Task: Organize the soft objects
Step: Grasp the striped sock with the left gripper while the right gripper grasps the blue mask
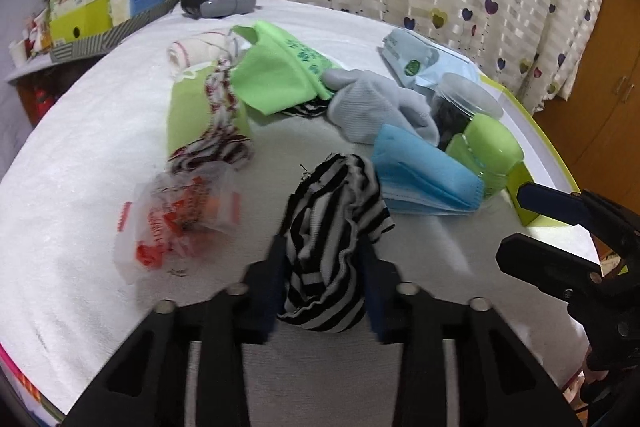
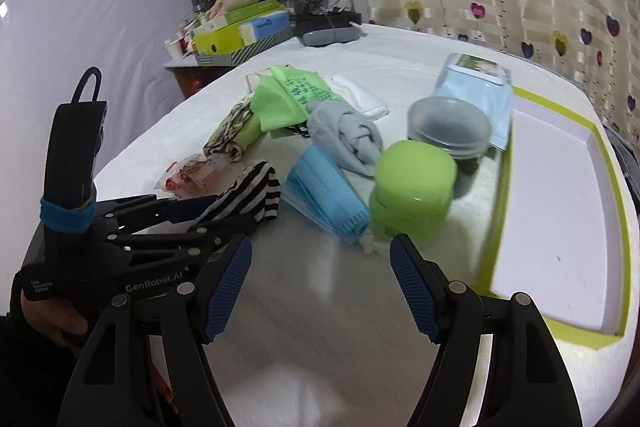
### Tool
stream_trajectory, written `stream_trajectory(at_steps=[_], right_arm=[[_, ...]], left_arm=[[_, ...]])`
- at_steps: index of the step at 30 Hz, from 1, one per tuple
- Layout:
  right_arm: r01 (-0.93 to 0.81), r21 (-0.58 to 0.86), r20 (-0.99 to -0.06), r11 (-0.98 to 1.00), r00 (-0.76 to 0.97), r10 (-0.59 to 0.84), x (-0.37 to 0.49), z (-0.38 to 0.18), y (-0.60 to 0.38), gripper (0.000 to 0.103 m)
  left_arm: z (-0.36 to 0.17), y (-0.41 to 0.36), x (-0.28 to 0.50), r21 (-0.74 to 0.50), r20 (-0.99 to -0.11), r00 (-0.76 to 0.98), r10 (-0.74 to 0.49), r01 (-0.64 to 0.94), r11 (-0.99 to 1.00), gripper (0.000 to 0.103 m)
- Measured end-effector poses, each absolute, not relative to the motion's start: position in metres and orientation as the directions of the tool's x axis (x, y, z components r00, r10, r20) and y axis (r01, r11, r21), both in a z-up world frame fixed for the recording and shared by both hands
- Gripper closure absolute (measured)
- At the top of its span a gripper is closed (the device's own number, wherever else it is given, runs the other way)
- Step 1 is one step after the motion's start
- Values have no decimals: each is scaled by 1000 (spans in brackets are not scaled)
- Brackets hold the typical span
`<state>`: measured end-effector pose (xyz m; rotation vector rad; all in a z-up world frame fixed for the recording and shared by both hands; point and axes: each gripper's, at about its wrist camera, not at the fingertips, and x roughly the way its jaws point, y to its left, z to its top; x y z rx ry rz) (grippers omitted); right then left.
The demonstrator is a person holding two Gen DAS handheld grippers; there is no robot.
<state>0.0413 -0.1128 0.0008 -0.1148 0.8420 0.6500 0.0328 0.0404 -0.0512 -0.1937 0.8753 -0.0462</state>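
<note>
The sock [image 1: 332, 227] in my left gripper [image 1: 324, 291] was black-and-white striped. Just beside it lay blue masks [image 1: 424, 183], with a grey glove [image 1: 372, 107] and lime-green cloth [image 1: 276, 75] beyond it.

a crumpled black-and-white striped cloth [image 1: 334, 227] sits near the front, a folded blue mask [image 1: 424, 183] just right of it. farther back lie a grey glove [image 1: 372, 107] and a green cloth [image 1: 276, 75].
</note>
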Motion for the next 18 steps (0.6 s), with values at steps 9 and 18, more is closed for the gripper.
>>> stream_trajectory(at_steps=[9,18], right_arm=[[-642,65,-732,764,490,474,51,0,-83,34],[-681,-85,-775,728,504,381,64,-13,-50,34]], left_arm=[[-45,54,24,-208,-740,663,-115,-62,976,87],[-42,71,18,-220,-729,678,-95,-101,970,87]])
